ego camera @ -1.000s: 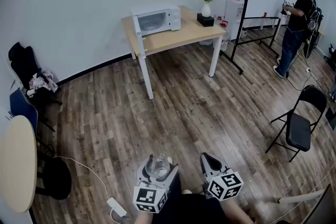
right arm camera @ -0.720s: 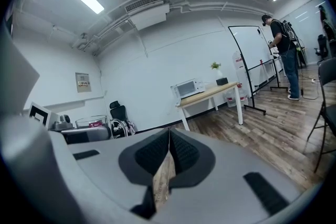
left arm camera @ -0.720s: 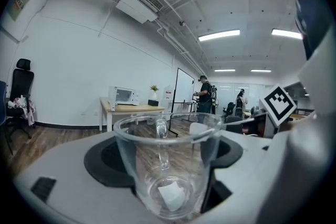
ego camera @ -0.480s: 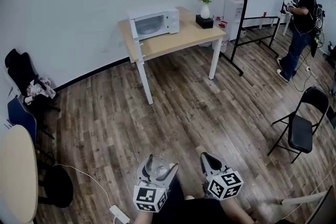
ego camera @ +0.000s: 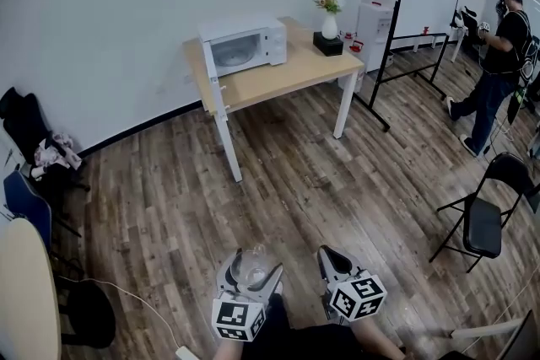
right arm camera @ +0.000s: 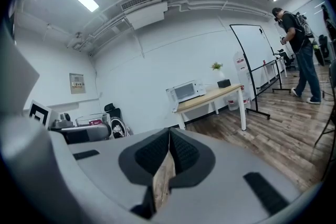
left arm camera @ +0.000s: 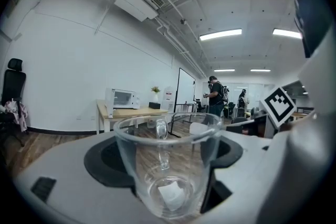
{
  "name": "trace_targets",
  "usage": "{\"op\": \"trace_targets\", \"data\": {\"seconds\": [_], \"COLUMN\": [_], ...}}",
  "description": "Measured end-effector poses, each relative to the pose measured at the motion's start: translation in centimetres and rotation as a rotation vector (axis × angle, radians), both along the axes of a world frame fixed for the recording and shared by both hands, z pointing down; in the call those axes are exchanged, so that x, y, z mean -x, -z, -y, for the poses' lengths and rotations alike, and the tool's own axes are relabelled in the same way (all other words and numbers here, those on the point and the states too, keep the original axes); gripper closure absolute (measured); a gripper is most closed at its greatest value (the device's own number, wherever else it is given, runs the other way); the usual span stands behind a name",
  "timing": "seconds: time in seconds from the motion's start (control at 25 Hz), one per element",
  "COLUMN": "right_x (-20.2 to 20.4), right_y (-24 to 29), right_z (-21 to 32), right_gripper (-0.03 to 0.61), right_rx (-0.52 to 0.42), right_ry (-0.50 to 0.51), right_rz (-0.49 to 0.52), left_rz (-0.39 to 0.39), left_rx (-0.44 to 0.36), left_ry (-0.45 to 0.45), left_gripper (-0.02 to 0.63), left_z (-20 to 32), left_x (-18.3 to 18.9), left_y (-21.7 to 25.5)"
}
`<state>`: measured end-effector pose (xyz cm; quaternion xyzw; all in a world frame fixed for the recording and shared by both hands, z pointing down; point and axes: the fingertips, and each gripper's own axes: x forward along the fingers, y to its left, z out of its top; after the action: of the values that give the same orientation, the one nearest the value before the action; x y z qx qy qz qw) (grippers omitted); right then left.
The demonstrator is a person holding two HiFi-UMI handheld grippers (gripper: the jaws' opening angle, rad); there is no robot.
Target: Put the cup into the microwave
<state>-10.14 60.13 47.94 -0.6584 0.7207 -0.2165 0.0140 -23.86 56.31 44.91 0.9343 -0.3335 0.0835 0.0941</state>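
Grips a clear glass cup (left arm camera: 167,165) upright in the left gripper (ego camera: 251,274), jaws spread wide against its wall, handle on the far side, at 6 o'clock in the head view. Holds the right gripper (ego camera: 329,255) just beside it toward 5 o'clock, jaws pressed together on nothing. Finds the microwave (ego camera: 240,45) at 12 o'clock on a wooden table (ego camera: 287,72), well apart from the cup. Finds a flower vase (ego camera: 329,17) at the microwave's 3 o'clock, a standing person (ego camera: 498,72) at 2 o'clock and a folding chair (ego camera: 481,215) at 3 o'clock.
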Motion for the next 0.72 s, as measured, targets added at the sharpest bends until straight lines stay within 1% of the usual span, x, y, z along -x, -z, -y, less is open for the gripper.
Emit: {"op": "trace_targets", "data": {"seconds": [0.44, 0.72], "right_x": [-1.1, -1.3], "right_y": [0.3, 0.0], "right_z": [8.3, 12.7], "right_gripper": [0.584, 0.584], "right_rx": [0.015, 0.017], "right_ry": [-0.02, -0.039], "right_rz": [-0.009, -0.006], "left_rz": [-0.032, -0.024], "left_rx": [0.014, 0.015], "left_ry": [-0.034, -0.051], "left_gripper": [0.21, 0.21], "left_z": [8.9, 13.6], "left_x": [-1.6, -1.9], "left_y": [0.3, -0.1]}}
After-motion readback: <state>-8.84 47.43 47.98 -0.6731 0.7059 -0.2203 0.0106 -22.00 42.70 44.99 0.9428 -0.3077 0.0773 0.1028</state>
